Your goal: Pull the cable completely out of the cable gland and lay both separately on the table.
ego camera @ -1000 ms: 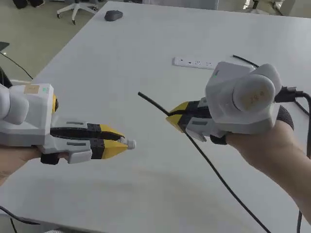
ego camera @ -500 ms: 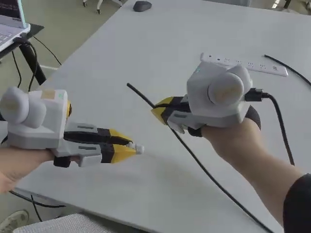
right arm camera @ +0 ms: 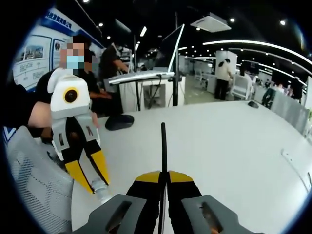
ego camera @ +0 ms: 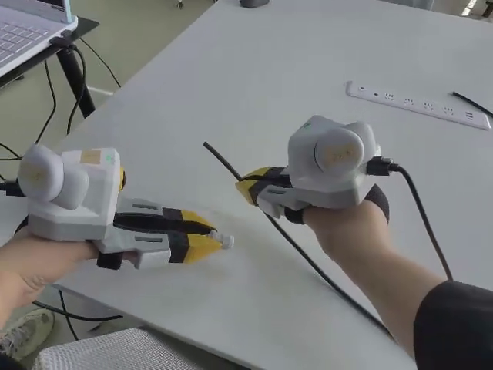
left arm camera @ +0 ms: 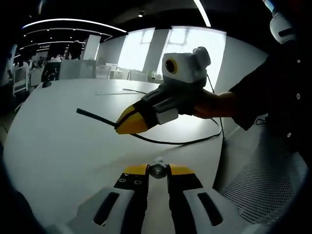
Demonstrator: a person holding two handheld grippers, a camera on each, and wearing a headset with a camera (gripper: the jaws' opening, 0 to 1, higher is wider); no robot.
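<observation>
A small pale cable gland point(ego camera: 224, 241) is pinched at the tips of my left gripper point(ego camera: 212, 240), low over the table's near left part. It shows between the yellow jaws in the left gripper view as cable gland point(left arm camera: 157, 169). My right gripper point(ego camera: 245, 187) is shut on a thin black cable point(ego camera: 219, 159), whose free end pokes out past the jaws toward the far left. The rest of the cable trails back right across the white table point(ego camera: 254, 77). In the right gripper view the cable point(right arm camera: 163, 141) runs straight out of the shut right gripper point(right arm camera: 164, 174). Gland and cable are apart.
A white power strip point(ego camera: 420, 104) lies at the far right, with another black lead point(ego camera: 470, 100) beside it. A laptop point(ego camera: 27, 27) sits on a stand off the table's left edge. A mesh chair back point(ego camera: 100, 351) is under the near edge.
The head camera has swung left and down. Both grippers keep their grips, and the left gripper with the gland has drawn a little closer to the right gripper's tips.
</observation>
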